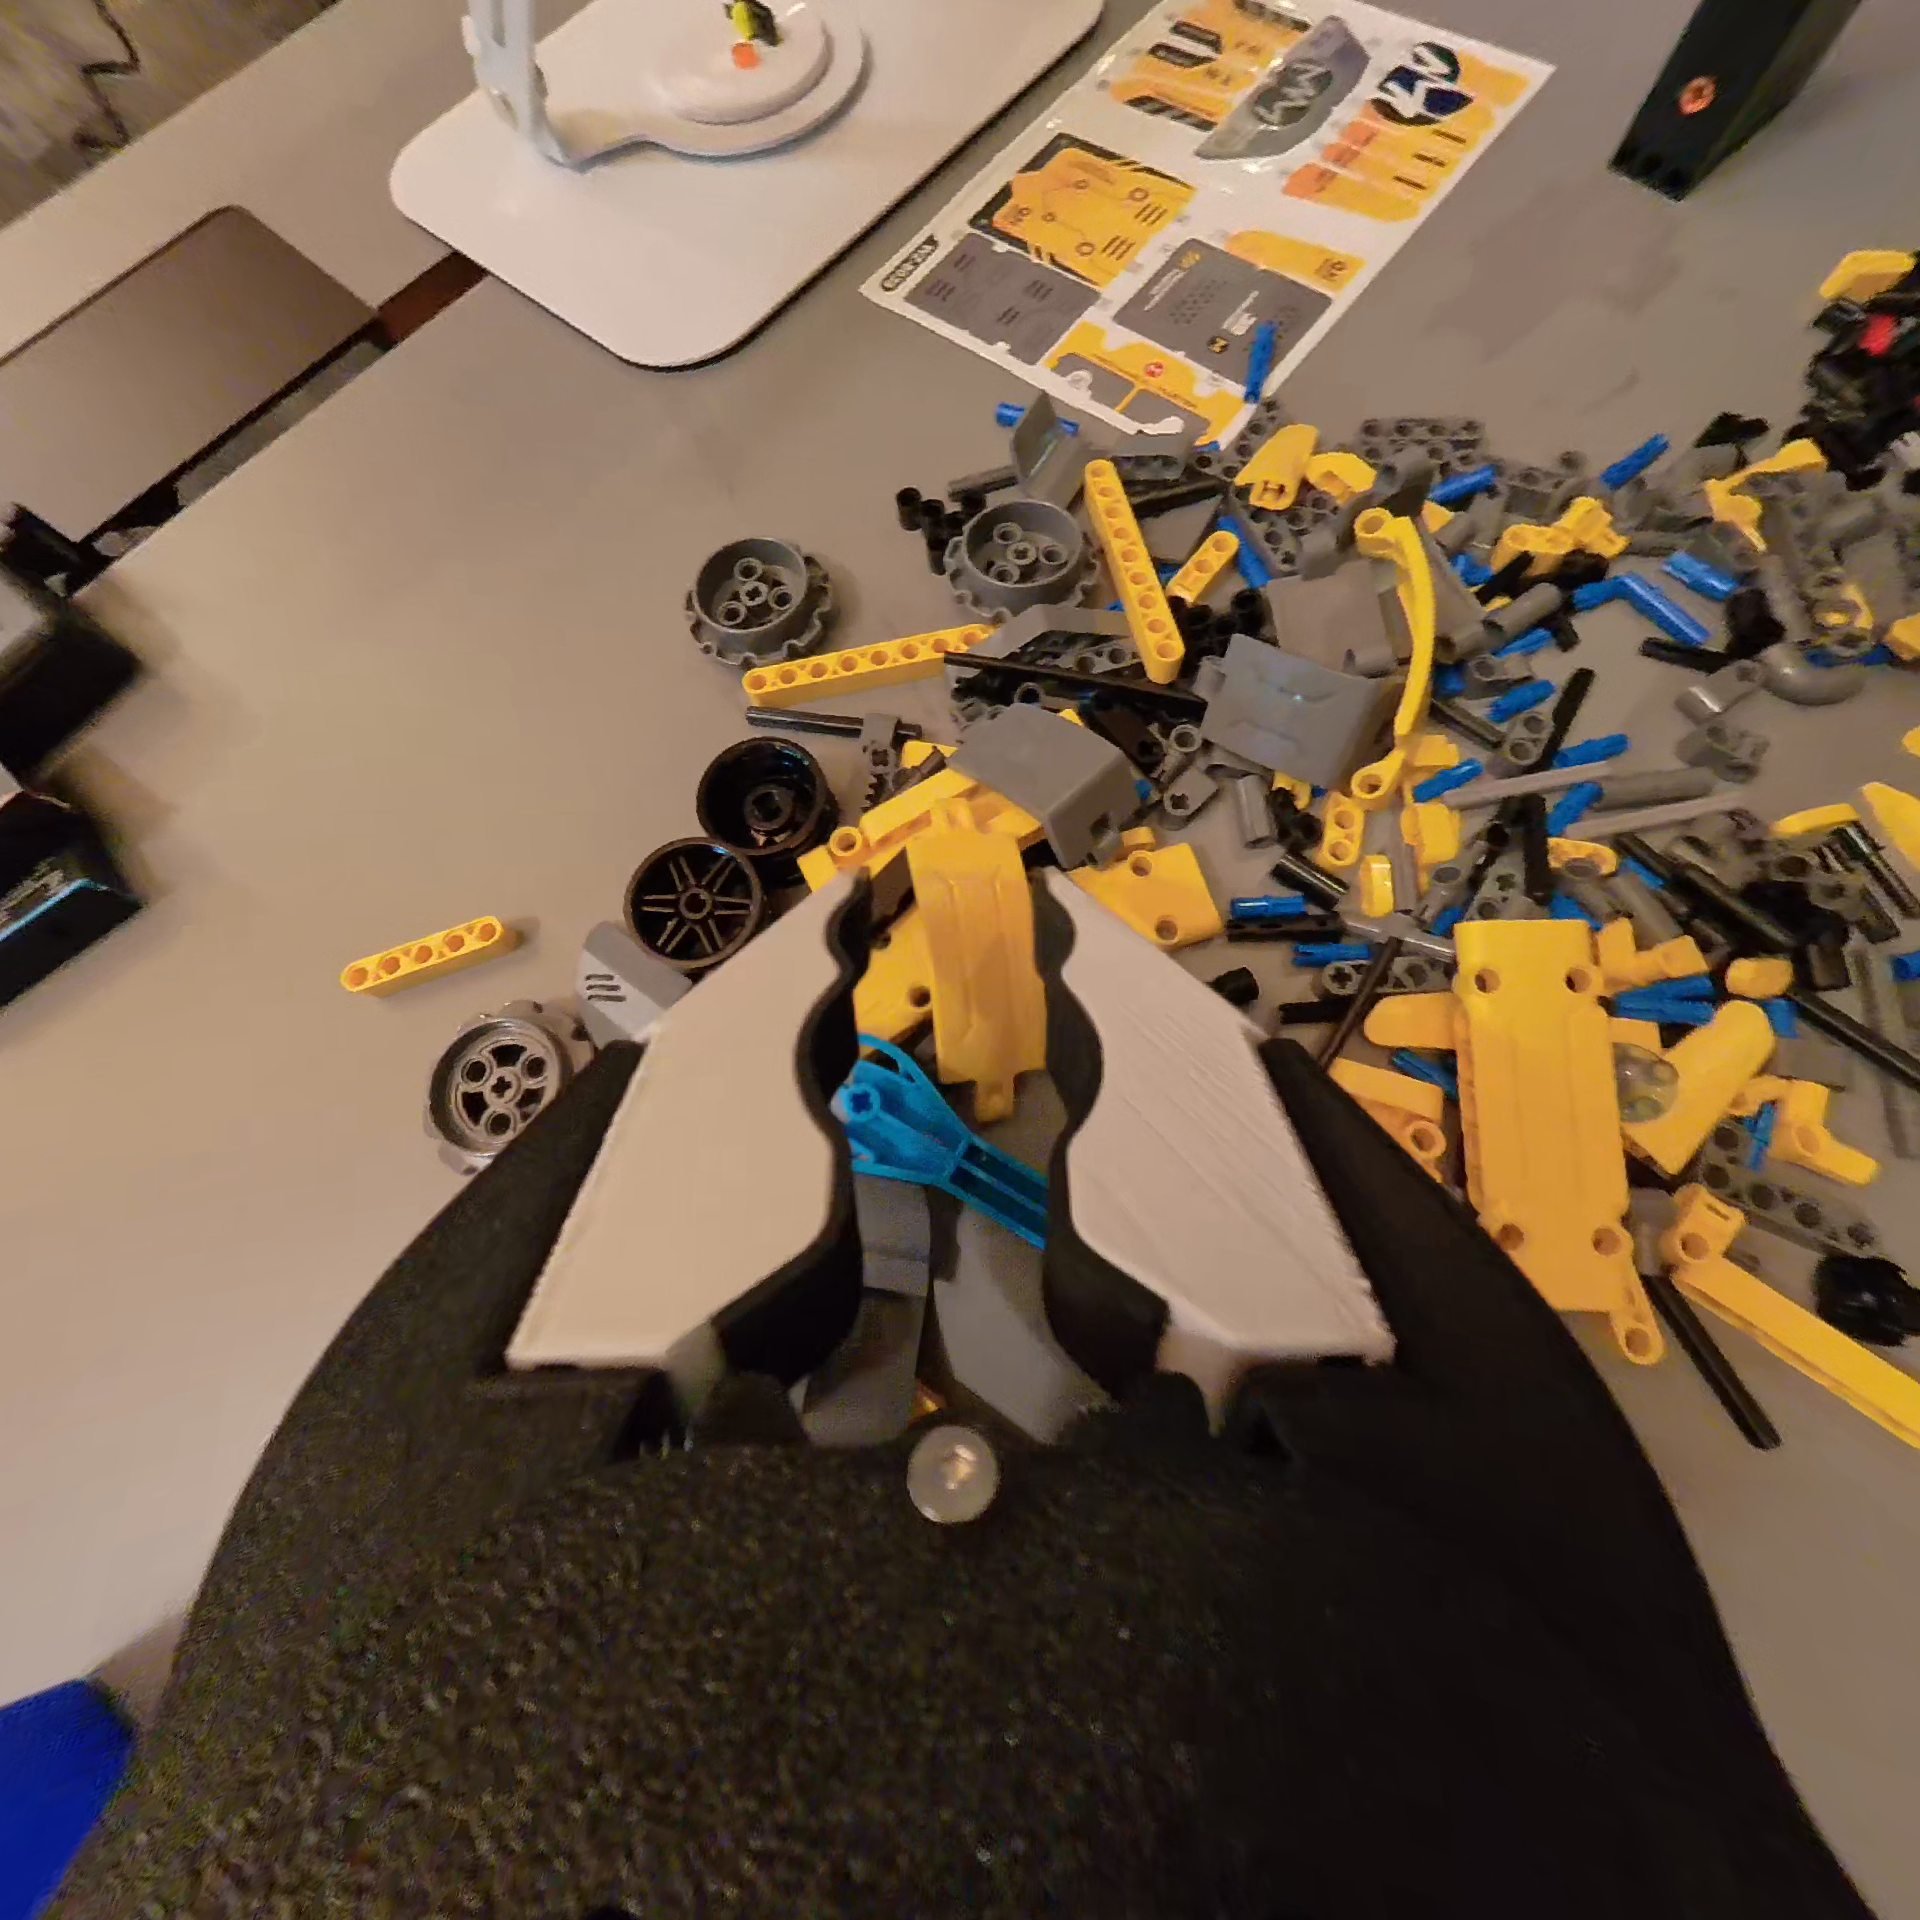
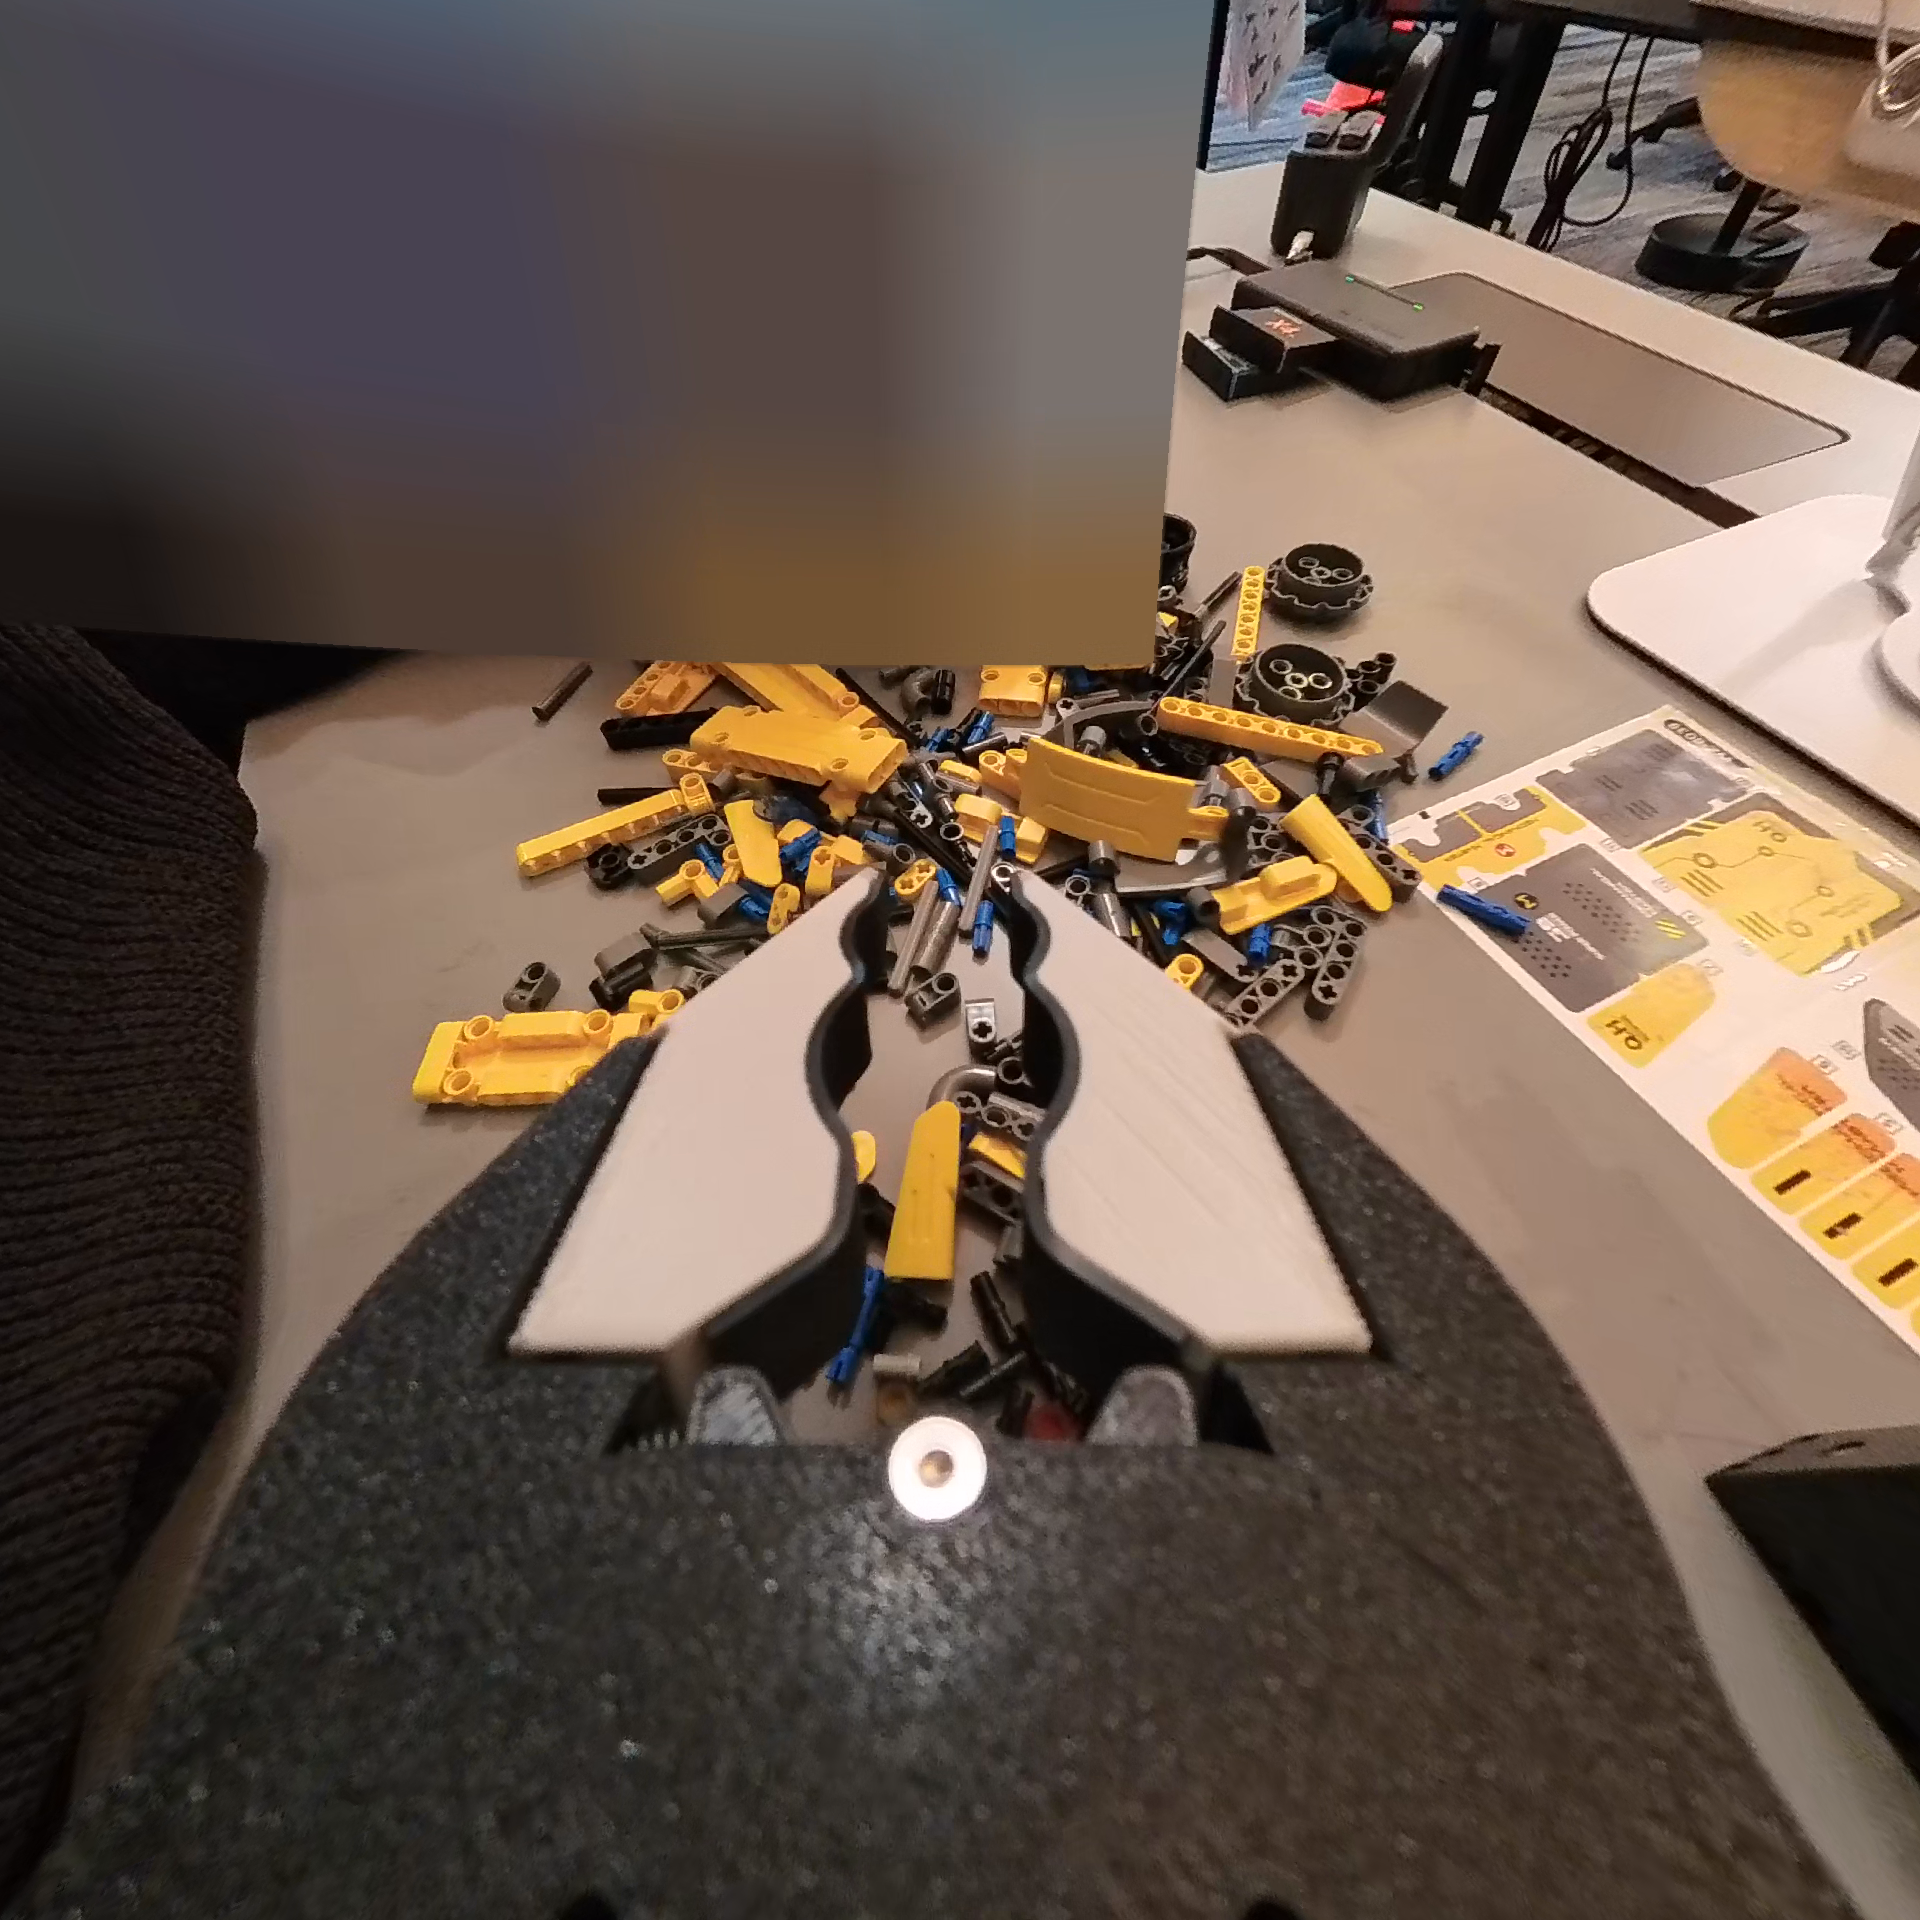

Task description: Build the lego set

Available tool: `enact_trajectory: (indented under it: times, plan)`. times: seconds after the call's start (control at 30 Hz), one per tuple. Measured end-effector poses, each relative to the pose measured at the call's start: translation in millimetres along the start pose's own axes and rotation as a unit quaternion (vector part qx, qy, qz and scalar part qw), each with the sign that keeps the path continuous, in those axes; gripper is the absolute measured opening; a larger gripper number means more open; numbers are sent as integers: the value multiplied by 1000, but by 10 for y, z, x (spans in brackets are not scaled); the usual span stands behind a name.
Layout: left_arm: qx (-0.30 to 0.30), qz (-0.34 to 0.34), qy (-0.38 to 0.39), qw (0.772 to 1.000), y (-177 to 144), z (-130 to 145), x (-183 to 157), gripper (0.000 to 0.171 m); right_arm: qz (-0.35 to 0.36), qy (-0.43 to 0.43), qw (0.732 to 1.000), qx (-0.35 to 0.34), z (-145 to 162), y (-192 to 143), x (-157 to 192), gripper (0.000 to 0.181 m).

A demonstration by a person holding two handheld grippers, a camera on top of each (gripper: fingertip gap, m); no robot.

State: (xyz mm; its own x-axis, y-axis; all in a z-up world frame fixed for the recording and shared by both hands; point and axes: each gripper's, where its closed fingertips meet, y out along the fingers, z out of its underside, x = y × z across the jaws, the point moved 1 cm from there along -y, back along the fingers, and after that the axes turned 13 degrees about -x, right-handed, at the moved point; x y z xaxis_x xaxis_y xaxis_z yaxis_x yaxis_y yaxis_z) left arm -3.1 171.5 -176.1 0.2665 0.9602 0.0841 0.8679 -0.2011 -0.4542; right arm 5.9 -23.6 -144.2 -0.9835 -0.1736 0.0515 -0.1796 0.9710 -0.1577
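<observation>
A heap of yellow, grey, black and blue building-toy pieces (image 1: 1403, 727) lies on a grey table (image 1: 364, 675). My left gripper (image 1: 951, 883) is open and empty above the heap's near left edge. A curved yellow panel (image 1: 971, 956) and a turquoise piece (image 1: 925, 1132) lie under the gap between its fingers. My right gripper (image 2: 945, 883) is open and empty above the same heap (image 2: 935, 790), seen from the other side. A tapered yellow piece (image 2: 923, 1195) and thin grey axles (image 2: 930, 925) lie under its gap.
Loose wheels (image 1: 691, 904) and grey hubs (image 1: 764, 603) lie left of the heap. A sticker sheet (image 1: 1195, 208) (image 2: 1714, 935) lies beside it. A white stand base (image 1: 675, 208), a black box (image 1: 1745, 83) and black devices (image 2: 1351, 322) stand around. A dark knit sleeve (image 2: 104, 1039) is at the left. My hands' fingertips stand some 20 cm from each other.
</observation>
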Motion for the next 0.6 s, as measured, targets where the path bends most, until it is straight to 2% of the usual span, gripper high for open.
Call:
enact_trajectory:
  times: [0.13, 0.37, 0.43, 0.53, 0.6]
  plan:
    - [6, 4, -16, 1000, 18, 16, -15, 45, 0, 0, 1000, 1, 6, 2, -3, 23]
    - [42, -8, 15, 999, 67, 144, -17, 45, 0, -1, 1000, 3, 13, 5, 0, 23]
    - [43, -7, 23, 999, 62, 147, -27, 41, 0, -1, 1000, 2, 9, 5, -2, 22]
    - [38, 5, 12, 999, 45, 129, -53, 23, 0, -1, 1000, 2, 9, 3, -4, 22]
    - [38, 8, 9, 999, 37, 132, -54, 18, 1, -1, 1000, 2, 9, 4, -8, 22]
